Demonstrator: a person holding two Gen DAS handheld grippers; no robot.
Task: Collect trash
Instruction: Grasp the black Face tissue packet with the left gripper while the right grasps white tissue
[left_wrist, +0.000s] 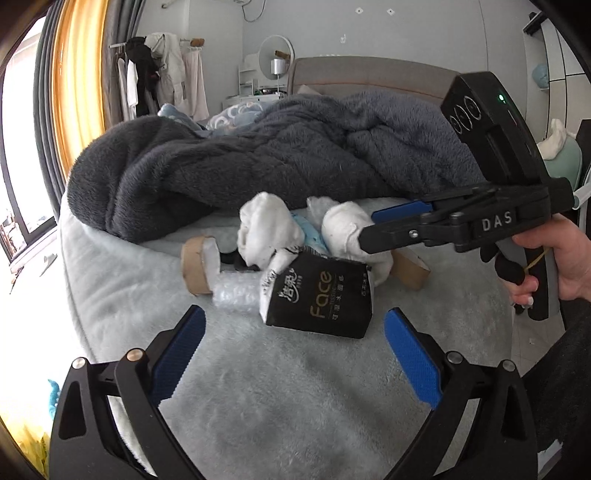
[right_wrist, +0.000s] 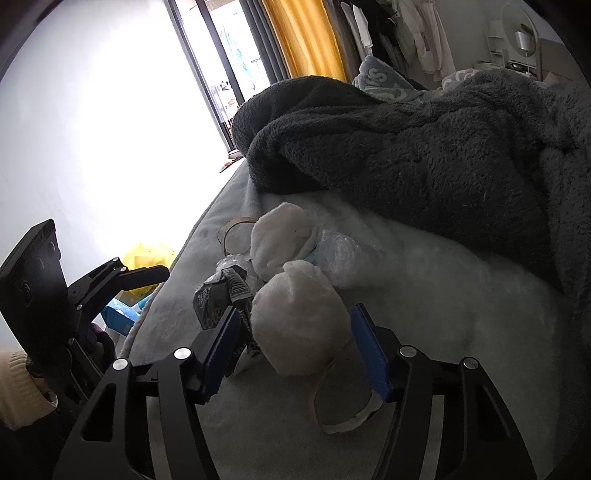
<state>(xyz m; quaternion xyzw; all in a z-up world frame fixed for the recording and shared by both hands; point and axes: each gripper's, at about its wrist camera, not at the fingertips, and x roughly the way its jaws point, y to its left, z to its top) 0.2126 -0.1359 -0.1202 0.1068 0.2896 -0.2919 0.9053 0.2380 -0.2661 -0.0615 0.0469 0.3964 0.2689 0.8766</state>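
Observation:
A heap of trash lies on the pale bed cover (left_wrist: 288, 406). It holds a black "Face" tissue pack (left_wrist: 319, 301), two cardboard tape rolls (left_wrist: 197, 269), bubble wrap (left_wrist: 236, 293) and white crumpled wads (left_wrist: 262, 229). My left gripper (left_wrist: 293, 328) is open, just short of the tissue pack. My right gripper (right_wrist: 293, 332) has its blue pads (right_wrist: 221, 347) around a white wad (right_wrist: 299, 317), with small gaps showing. In the left wrist view the right gripper (left_wrist: 369, 229) reaches in from the right onto that wad (left_wrist: 343, 229).
A dark grey fleece blanket (left_wrist: 258, 162) is bunched behind the heap. A yellow bag (right_wrist: 147, 256) sits on the floor beside the bed, next to a blue box (right_wrist: 118, 317). A window (right_wrist: 110, 129) and orange curtain (right_wrist: 306, 37) stand on the far side.

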